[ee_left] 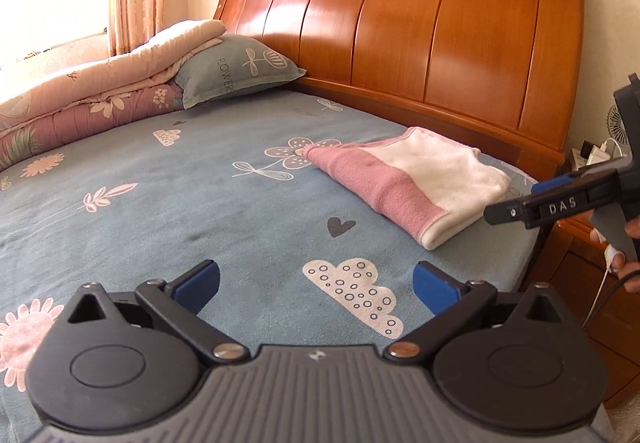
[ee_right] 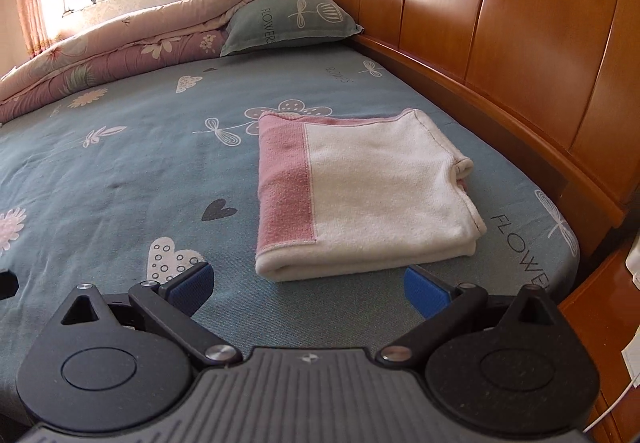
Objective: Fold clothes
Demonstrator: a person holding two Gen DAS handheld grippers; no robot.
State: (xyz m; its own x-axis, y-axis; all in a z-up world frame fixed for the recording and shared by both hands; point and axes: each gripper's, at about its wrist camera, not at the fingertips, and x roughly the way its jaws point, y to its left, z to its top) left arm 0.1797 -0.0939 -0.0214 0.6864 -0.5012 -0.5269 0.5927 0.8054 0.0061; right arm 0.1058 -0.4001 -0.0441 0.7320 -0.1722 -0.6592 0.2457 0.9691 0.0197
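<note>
Folded pink-and-white cloth (ee_right: 360,195) lying flat on blue patterned bed sheet (ee_right: 120,171), near the wooden headboard (ee_right: 500,43) and the bed's right edge. Left gripper (ee_left: 316,285) held above sheet, blue-padded fingers (ee_left: 200,283) spread wide, empty. Right gripper (ee_right: 308,285) just short of cloth's near fold, fingers wide, empty; side marked "DAS" in left view. "FLOWERS" legible on pillow (ee_right: 288,23) and sheet. Folded quilt (ee_right: 112,51) beside pillow.

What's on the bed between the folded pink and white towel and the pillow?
Nothing but bare bedsheet. In the right wrist view, only printed flowers and clouds lie between the towel and the pillow.
</note>
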